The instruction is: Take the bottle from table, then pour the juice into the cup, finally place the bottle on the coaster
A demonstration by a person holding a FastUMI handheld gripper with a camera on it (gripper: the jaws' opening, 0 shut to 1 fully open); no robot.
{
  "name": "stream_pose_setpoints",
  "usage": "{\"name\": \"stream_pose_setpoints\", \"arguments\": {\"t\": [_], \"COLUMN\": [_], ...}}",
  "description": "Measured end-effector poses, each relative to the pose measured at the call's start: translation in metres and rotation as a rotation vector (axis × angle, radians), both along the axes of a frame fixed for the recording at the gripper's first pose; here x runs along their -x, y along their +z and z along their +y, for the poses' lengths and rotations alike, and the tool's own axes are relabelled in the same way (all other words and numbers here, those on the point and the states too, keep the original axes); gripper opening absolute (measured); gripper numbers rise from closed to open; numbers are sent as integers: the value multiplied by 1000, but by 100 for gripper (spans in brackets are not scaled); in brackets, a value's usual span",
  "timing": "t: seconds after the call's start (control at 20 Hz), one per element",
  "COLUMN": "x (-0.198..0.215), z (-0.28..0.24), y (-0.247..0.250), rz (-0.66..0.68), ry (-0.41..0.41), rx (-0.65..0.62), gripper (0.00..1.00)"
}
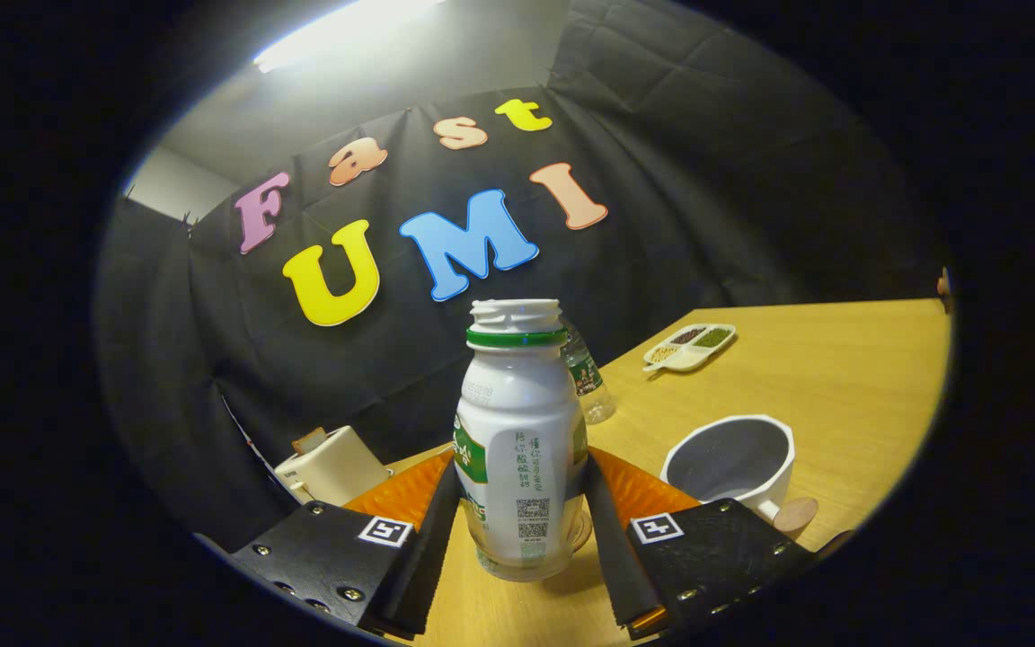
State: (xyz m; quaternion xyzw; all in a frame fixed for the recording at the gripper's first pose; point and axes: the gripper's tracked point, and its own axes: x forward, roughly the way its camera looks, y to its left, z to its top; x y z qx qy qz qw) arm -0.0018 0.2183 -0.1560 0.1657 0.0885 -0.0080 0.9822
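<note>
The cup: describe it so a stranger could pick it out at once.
On the wooden table, look just past the gripper, whose fingers flank the white bottle. Beside it stands the cup: white outside, dark grey inside, round wooden handle, unlike the flat divided dish farther back.

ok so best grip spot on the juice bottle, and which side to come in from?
Grip the bottle across its straight lower body, below the tapering shoulder, coming in level from this side. It stands upright and uncapped between the gripper fingers, which flank it now; whether both press is unclear.
</note>
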Motion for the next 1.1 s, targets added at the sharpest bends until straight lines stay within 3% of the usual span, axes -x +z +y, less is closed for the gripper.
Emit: {"name": "stream_pose_setpoints", "arguments": {"t": [0.5,1.1], "x": [-32,-58], "z": [21,32], "y": [6,-42], "rz": [-63,48], "ry": [42,118], "rx": [286,352], "gripper": [73,74]}}
